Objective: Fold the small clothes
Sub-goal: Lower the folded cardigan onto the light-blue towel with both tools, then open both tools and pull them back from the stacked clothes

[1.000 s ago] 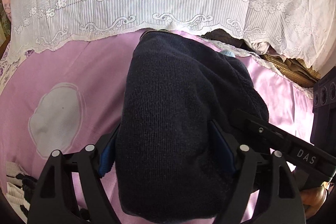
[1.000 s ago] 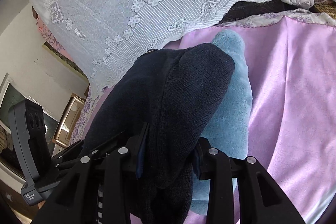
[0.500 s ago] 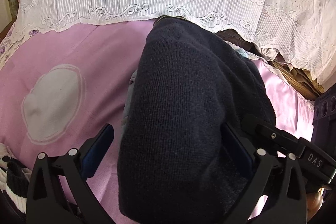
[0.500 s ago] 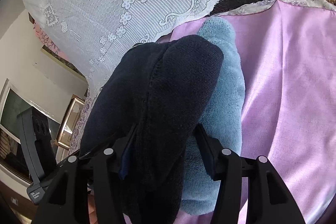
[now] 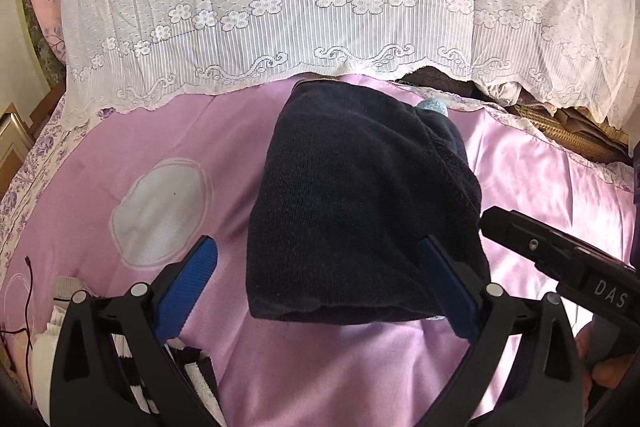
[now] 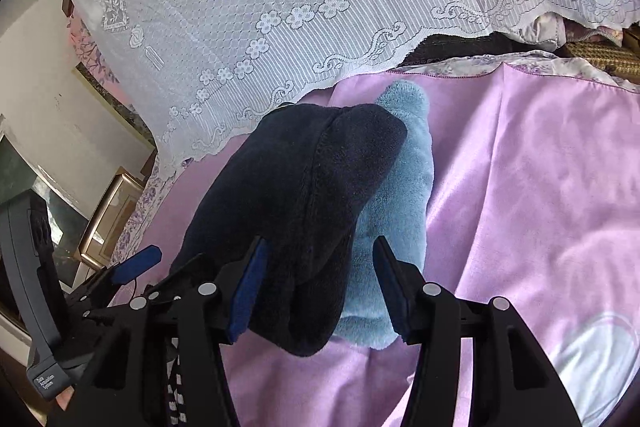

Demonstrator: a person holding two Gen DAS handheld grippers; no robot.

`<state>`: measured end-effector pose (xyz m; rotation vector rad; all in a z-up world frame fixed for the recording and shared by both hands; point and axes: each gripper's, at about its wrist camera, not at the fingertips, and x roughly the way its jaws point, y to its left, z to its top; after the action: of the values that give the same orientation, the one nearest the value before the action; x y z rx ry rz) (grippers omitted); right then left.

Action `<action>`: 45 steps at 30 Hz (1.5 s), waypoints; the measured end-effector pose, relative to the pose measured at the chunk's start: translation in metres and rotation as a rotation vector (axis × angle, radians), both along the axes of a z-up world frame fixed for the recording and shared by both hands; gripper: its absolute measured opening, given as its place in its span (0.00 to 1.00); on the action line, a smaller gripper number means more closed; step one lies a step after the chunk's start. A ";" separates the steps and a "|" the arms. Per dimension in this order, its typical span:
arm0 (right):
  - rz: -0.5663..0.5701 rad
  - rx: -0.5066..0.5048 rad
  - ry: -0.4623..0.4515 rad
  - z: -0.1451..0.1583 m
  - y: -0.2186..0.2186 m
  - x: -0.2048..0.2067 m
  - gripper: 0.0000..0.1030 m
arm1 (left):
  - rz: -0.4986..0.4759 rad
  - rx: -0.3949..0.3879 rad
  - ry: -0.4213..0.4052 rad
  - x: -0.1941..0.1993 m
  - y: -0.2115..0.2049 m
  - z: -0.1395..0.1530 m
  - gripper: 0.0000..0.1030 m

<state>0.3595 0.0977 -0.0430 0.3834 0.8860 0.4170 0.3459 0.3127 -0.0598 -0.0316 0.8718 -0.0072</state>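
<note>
Resting folded on the pink bedspread [image 5: 160, 131] beside a pale blue sock [image 6: 404, 187], the navy knit garment [image 5: 360, 195] lay released, left gripper [image 5: 320, 279] and right gripper [image 6: 316, 283] both spread apart, apparently finishing the fold.

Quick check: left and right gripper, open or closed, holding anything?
Left gripper: open, fingers spread around the navy knit garment, not clamping.
Right gripper: open, holding nothing; garment lies between its fingers.
</note>
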 end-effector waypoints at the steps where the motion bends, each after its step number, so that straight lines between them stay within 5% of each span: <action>1: -0.002 0.002 0.000 0.002 -0.001 -0.005 0.53 | 0.003 -0.003 -0.004 -0.004 0.001 0.003 0.95; 14: 0.015 -0.046 -0.066 0.043 0.002 -0.068 0.54 | 0.009 0.004 -0.045 -0.063 -0.002 0.039 0.95; 26: -0.031 -0.095 -0.110 0.076 -0.008 -0.128 0.79 | 0.025 0.020 -0.076 -0.115 -0.011 0.061 0.95; 31: -0.044 -0.090 -0.117 0.082 -0.014 -0.147 0.80 | -0.011 -0.003 -0.099 -0.132 -0.013 0.070 0.95; 36: -0.043 -0.091 -0.127 0.089 -0.016 -0.157 0.80 | 0.003 0.066 -0.179 -0.148 -0.021 0.083 0.95; 45: -0.047 -0.103 -0.145 0.098 -0.014 -0.169 0.81 | 0.011 0.049 -0.106 -0.154 -0.019 0.081 0.95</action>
<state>0.1906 0.0836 0.0545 0.2748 0.7523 0.3500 0.1924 0.2934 0.0208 0.0092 0.7655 0.0227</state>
